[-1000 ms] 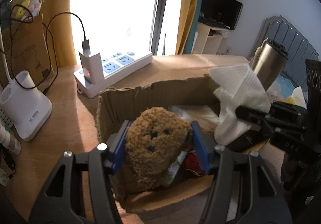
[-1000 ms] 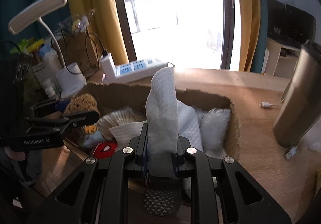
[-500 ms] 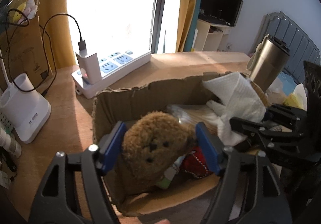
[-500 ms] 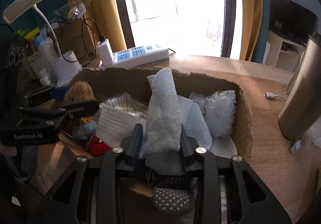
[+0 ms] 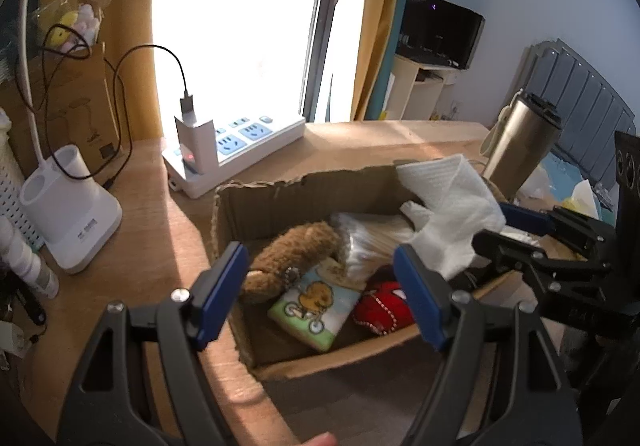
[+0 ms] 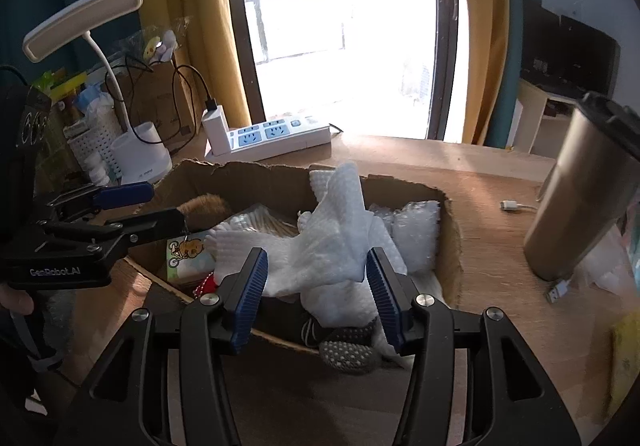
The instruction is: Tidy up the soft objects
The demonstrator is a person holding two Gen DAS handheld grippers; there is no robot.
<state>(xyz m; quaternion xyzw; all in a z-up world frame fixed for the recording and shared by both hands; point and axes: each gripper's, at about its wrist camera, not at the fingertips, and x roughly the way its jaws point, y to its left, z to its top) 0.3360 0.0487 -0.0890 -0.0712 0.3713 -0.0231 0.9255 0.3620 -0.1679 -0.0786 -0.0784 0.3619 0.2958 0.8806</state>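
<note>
Brown plush toy (image 5: 298, 252): lying inside the cardboard box (image 5: 280, 202), left end, beside a cartoon-printed packet (image 5: 316, 304) and a red plush item (image 5: 382, 308). White textured cloth (image 6: 336, 242): heaped in the box, its top above the rim, next to a bubble-wrap bundle (image 6: 414, 232).
Left gripper (image 5: 320, 294): jaws have just been opening, now wide, clear of the plush toy.
Right gripper (image 6: 316, 294): jaws have just been opening, now apart, cloth between them, pads not pressing.
Surroundings on wooden desk (image 6: 500, 182): white power strip (image 5: 240, 146), steel tumbler (image 6: 580, 190), white desk lamp (image 6: 84, 18).
</note>
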